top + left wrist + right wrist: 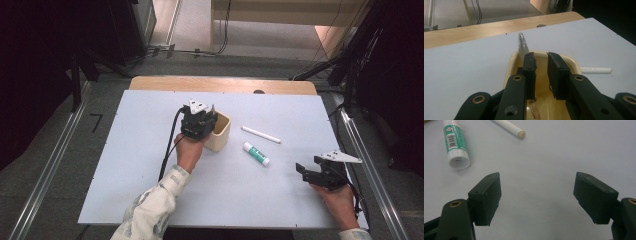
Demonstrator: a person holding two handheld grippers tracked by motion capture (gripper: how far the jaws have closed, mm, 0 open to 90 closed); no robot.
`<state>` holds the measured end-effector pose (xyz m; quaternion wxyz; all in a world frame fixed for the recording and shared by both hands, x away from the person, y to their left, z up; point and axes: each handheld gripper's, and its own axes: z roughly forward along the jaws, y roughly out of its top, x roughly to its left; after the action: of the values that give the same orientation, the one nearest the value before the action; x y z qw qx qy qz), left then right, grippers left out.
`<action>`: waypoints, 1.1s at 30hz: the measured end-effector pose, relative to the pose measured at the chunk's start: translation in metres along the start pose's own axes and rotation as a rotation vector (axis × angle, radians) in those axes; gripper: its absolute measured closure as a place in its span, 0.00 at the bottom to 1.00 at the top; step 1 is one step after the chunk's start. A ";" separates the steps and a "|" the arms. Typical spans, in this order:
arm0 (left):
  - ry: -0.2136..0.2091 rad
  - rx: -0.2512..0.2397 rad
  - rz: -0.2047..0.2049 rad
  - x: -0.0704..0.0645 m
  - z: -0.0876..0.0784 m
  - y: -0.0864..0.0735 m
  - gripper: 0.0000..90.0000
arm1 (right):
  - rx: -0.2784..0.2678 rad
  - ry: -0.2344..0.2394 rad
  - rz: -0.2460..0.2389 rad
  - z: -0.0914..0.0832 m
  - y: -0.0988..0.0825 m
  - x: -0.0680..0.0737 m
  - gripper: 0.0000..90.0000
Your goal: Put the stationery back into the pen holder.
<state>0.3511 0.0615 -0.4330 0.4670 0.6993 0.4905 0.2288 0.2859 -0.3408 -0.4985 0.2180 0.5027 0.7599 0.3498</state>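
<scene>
left tool (541,75) sits over the cream cup (221,131) mid-counter, jaws nearly together w/ nothing between; a pen (522,45) leans inside at the far rim. right tool (537,197) apart, idle. risk: bumping the light plastic cup tips it. glue stick (256,153) & white marker (260,134) are smooth cylinders, prone to roll.

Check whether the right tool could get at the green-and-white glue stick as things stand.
Probably yes: the right tool stands open, and bare white table lies between it and the green-and-white glue stick.
</scene>
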 end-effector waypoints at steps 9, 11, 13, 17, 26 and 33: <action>-0.022 -0.002 -0.021 0.005 -0.008 -0.007 0.60 | 0.000 -0.001 -0.002 0.000 0.000 0.000 0.23; -0.026 -0.007 -0.022 0.004 -0.011 -0.007 0.53 | 0.001 -0.002 -0.002 0.001 0.000 0.000 0.23; -0.036 -0.014 -0.017 0.003 -0.014 -0.007 0.49 | 0.000 -0.002 -0.003 0.001 0.000 0.000 0.23; -0.044 -0.031 -0.016 0.002 -0.022 -0.008 0.47 | 0.001 0.000 -0.003 0.001 0.000 0.001 0.23; -0.044 -0.052 -0.028 0.007 -0.041 -0.020 0.42 | 0.003 0.000 -0.002 0.001 0.000 0.002 0.23; -0.019 -0.051 -0.031 0.016 -0.056 -0.034 0.39 | 0.007 0.001 -0.007 0.002 0.000 0.003 0.23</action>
<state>0.2984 0.1021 -0.4392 0.4926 0.6816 0.4911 0.2271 0.2859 -0.3371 -0.4999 0.2172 0.5008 0.7629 0.3464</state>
